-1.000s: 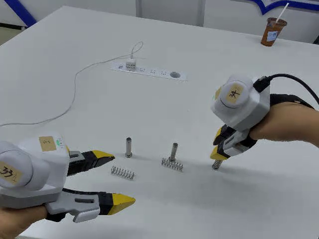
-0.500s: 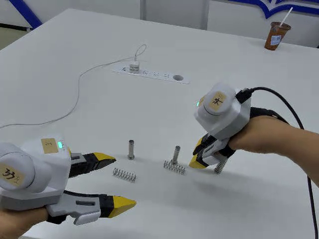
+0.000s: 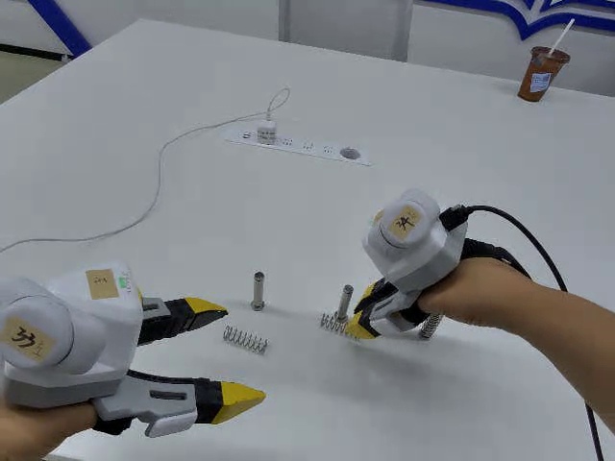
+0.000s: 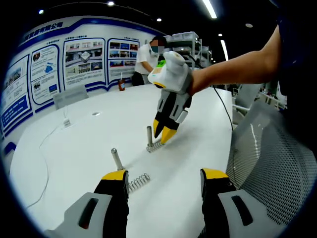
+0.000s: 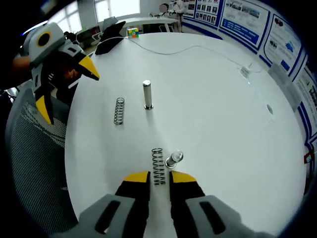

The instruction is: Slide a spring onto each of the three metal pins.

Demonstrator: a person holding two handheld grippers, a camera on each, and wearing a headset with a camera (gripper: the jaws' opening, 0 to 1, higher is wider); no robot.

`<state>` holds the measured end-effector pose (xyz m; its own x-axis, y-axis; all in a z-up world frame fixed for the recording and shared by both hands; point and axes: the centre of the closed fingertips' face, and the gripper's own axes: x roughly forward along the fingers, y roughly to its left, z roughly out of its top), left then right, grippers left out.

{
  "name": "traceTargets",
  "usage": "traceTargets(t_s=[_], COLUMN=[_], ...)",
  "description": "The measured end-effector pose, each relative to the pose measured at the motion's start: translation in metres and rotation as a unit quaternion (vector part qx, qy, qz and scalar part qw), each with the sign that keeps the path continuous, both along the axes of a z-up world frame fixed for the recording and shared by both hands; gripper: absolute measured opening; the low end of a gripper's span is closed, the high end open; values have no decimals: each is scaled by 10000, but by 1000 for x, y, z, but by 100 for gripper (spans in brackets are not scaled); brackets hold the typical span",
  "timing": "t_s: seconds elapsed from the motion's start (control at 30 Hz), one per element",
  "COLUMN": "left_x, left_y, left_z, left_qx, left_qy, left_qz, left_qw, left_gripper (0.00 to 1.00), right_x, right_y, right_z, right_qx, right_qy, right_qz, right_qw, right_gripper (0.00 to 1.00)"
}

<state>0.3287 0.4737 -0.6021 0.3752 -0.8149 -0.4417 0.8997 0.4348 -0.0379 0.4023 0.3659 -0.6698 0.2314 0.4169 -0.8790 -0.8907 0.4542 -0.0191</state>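
Three metal pins stand in a row on the white table [image 3: 144, 125]. The left pin [image 3: 258, 290] and the middle pin [image 3: 344, 303] are bare. The right pin [image 3: 430, 327] carries a spring and is half hidden behind my right hand. One loose spring [image 3: 245, 339] lies in front of the left pin. A second spring [image 5: 158, 168] lies beside the middle pin [image 5: 174, 158], its near end between the slightly parted tips of my right gripper [image 5: 159, 177], which is open. My left gripper [image 3: 226, 352] hovers wide open at the lower left, holding nothing, short of the loose spring [image 4: 138, 181].
A white power strip [image 3: 300, 146] with a plug and a trailing cable [image 3: 154, 192] lies further back on the table. A cup with a straw [image 3: 543, 74] stands at the far right edge. A person stands beyond the table in the left gripper view.
My right gripper has moved left and down, from the right pin with its spring to the spring beside the middle pin. The left gripper has stayed put.
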Motion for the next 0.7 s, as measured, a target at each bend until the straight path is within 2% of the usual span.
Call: traceTargets(t_s=[0.3,0.7], left_x=[0,-1], left_y=[3,3], left_z=[-3,-3], left_qx=[17,9], left_qy=[25,27], left_qz=[10,-2], left_qw=[10000,10000], left_gripper=[60,59], right_x=[0,-6], right_y=[5,11], right_z=[-6,-11], right_qx=[88,52], right_qy=[48,156], right_qz=[-92,-23], right_qw=[9999,9999], right_gripper=[15,14])
